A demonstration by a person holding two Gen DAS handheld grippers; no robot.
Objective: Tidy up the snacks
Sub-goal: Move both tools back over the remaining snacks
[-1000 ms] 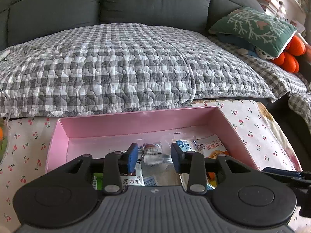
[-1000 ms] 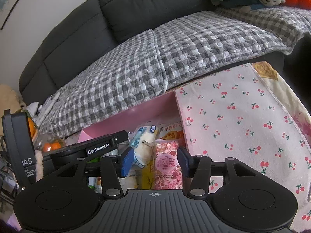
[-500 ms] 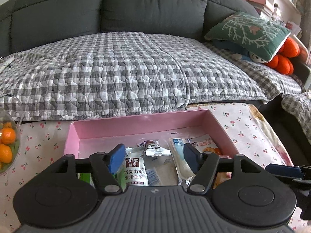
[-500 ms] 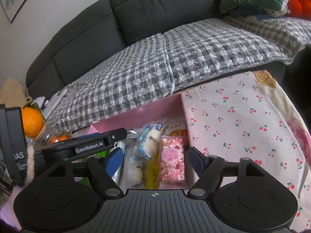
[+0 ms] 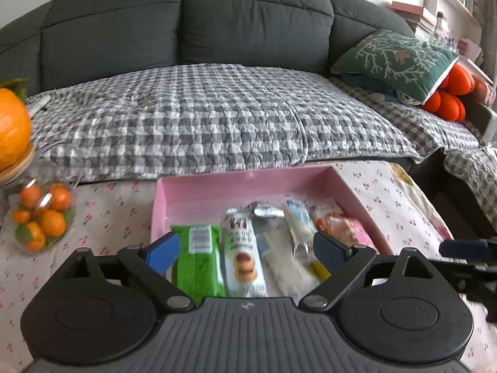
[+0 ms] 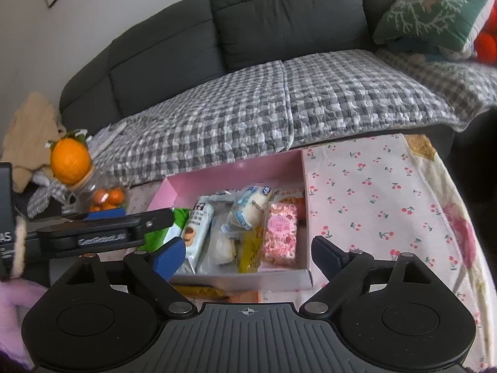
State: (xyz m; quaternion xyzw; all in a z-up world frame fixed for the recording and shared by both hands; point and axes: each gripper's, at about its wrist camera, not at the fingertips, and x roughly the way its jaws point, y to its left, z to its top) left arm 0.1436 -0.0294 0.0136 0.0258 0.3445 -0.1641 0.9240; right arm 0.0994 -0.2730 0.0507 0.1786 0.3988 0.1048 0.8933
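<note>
A pink box (image 5: 248, 183) (image 6: 192, 183) sits on the cherry-print tablecloth and holds several snack packets in a row: a green packet (image 5: 198, 258), a white biscuit packet (image 5: 242, 248) (image 6: 198, 230), a white and blue packet (image 6: 250, 208) and a pink packet (image 6: 279, 233). My left gripper (image 5: 247, 250) is open and empty above the box's near end. My right gripper (image 6: 248, 253) is open and empty, above the box's front wall. The left gripper's body (image 6: 102, 236) shows at the left of the right wrist view.
A glass jar of small oranges (image 5: 40, 214) (image 6: 107, 197) with an orange lid figure (image 6: 70, 161) stands left of the box. The grey sofa with its checked quilt (image 5: 217, 115) lies behind the table. Bare tablecloth (image 6: 372, 199) spreads right of the box. A green cushion (image 5: 394, 59) lies far right.
Both grippers have opened wider and pulled up and back from the box. More of the packets and the box's front wall now show.
</note>
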